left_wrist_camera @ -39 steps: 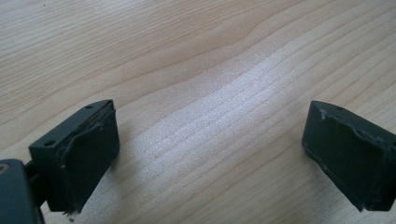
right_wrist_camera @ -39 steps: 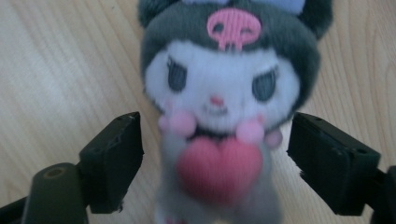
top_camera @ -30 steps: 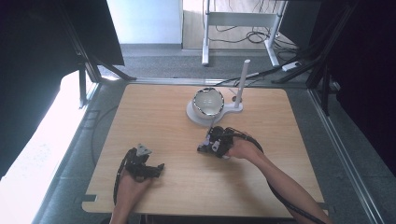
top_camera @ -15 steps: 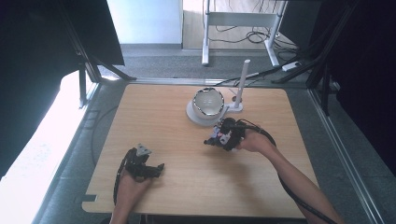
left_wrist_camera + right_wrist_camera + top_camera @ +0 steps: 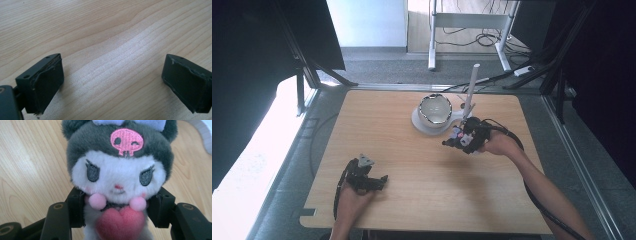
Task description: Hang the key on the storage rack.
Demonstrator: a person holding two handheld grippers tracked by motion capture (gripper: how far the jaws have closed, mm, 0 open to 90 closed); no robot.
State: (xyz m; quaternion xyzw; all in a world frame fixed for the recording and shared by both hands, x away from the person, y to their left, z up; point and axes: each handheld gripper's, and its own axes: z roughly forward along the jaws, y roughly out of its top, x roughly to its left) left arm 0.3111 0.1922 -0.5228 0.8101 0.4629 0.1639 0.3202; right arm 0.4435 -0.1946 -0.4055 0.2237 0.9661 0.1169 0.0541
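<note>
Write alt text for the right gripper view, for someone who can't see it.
A small plush toy with a dark grey hood, white face, pink skull emblem and pink heart on its chest is clamped at the body between the right gripper's two black jaws. Behind it lies a light wooden table.

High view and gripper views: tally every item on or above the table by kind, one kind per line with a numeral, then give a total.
Grippers: 2 (left gripper, right gripper)
Plush toy: 1
Metal bowl: 1
White stand with upright post: 1
Total: 5
</note>
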